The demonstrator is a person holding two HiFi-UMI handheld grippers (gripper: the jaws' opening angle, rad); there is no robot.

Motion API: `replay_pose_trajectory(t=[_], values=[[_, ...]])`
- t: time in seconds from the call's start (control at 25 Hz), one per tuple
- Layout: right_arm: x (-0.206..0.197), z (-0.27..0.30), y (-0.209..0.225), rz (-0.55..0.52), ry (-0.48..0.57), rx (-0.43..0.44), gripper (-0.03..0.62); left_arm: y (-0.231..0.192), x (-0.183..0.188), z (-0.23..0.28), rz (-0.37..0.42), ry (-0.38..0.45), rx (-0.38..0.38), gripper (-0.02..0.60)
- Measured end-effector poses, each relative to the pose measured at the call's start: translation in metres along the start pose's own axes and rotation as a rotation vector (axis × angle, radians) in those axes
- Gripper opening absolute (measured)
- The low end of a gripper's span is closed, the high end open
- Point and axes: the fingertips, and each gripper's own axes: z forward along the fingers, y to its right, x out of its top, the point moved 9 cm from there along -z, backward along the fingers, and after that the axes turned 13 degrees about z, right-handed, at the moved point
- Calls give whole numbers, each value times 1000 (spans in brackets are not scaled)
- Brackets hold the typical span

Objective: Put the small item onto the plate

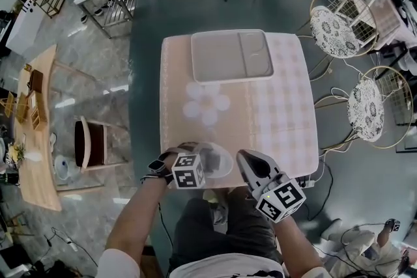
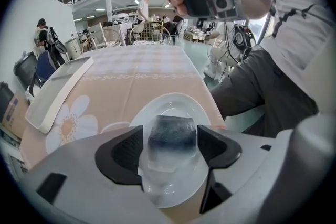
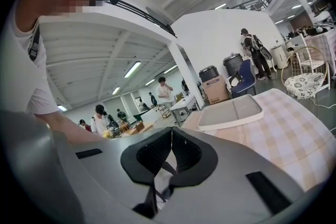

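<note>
Left hand-held gripper (image 2: 171, 150) clamps the translucent item (image 2: 172, 136) over a round glossy plate (image 2: 176, 103) — right hand-held gripper (image 3: 169, 147) closed.

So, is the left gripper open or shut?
Shut on the item: jaws of the left gripper press both its sides, over the plate.

The square table (image 1: 273, 114) is covered by a tablecloth (image 1: 176, 75): the left part is plain peach with a white flower print, the right part is checked. A grey rectangular tray (image 1: 231, 55) lies at the far edge. A white plate (image 1: 225, 163) lies at the near edge, left of centre, well apart from the tray.
</note>
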Motion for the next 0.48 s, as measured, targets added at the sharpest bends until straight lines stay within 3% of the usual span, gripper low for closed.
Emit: replay_pose_trajectory(t=[0.12,0.24,0.32,0.48], values=[[4,-1,-6,4,-17,-3,15,0,9,-17,-53,62,29,316],[12,-5,-16,0,-34,-23,15,0,23,-45,-158,173,70,310],[21,-9,-24,-3,-43,-36,15,1,37,-69,-244,268,106,260],[40,-17,-44,-14,-49,-44,15,6,61,-117,-366,423,219,96]])
